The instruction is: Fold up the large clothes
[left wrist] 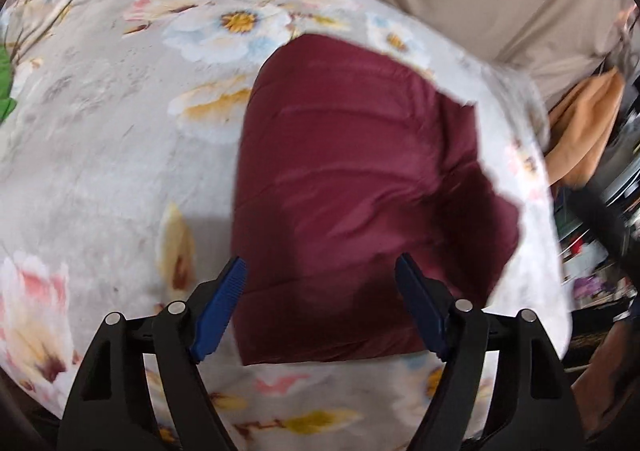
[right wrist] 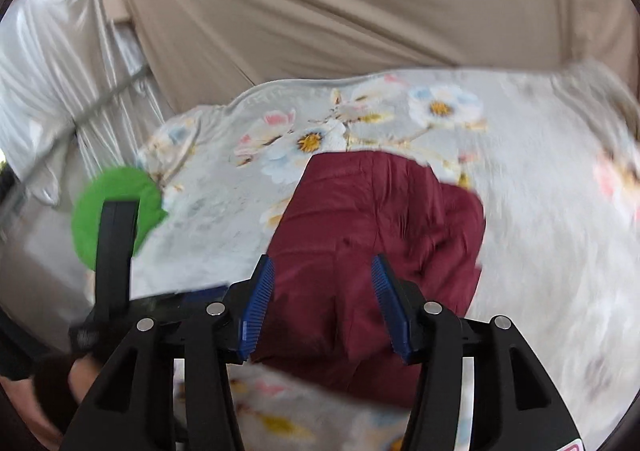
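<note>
A maroon padded garment (left wrist: 352,187) lies folded into a compact block on a floral blanket (left wrist: 100,155). My left gripper (left wrist: 322,265) hangs above its near edge with blue pads wide apart and nothing between them. In the right wrist view the same maroon garment (right wrist: 372,235) lies below my right gripper (right wrist: 322,265), whose blue pads stand apart with nothing gripped. The left gripper's black body (right wrist: 116,251) shows at the left of that view, held by a hand (right wrist: 64,375).
The floral blanket (right wrist: 540,211) covers a bed-like surface. A green cloth (right wrist: 116,207) lies at its left edge, also seen as green cloth (left wrist: 6,87). A beige curtain (right wrist: 360,3) hangs behind. An orange cloth (left wrist: 588,123) and cluttered shelves sit at the right.
</note>
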Demonstrator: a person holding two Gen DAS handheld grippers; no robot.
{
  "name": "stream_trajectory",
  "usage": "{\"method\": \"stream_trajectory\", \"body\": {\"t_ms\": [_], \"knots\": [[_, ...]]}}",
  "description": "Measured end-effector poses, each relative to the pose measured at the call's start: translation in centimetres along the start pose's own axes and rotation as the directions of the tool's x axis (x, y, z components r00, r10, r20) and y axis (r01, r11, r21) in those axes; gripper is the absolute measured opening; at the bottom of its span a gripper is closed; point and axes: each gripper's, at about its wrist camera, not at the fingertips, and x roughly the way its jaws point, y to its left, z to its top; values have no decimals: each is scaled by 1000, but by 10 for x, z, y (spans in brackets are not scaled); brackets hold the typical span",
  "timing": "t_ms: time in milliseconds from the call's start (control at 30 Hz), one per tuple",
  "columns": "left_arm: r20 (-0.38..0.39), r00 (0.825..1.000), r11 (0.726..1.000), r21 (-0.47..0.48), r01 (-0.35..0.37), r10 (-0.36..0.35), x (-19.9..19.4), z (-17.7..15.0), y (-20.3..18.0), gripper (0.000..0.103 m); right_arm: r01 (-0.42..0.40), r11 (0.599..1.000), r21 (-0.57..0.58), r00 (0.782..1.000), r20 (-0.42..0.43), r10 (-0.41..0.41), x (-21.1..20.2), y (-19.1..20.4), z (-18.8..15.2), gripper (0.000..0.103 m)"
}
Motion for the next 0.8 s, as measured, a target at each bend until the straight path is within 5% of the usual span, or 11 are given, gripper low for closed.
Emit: {"method": "stream_trajectory", "body": {"t_ms": [133,233,433,800], "knots": [[-21,999,1000,16,-25,25,12,-8,1,74,37,997,65,997,-68,-32,32,-18,1,50],[-31,999,1000,-3,-19,19,20,-9,1,74,36,994,102,989,-144,-21,44,-33,-13,7],[-43,998,999,1,-37,37,26,-11,-2,75,84,977,194,994,-88,-68,12,-64,-36,3],[-86,989,990,82,-114,121,51,-20,-16,79,167,938,302,953,-295,-75,65,-111,-107,2]]}}
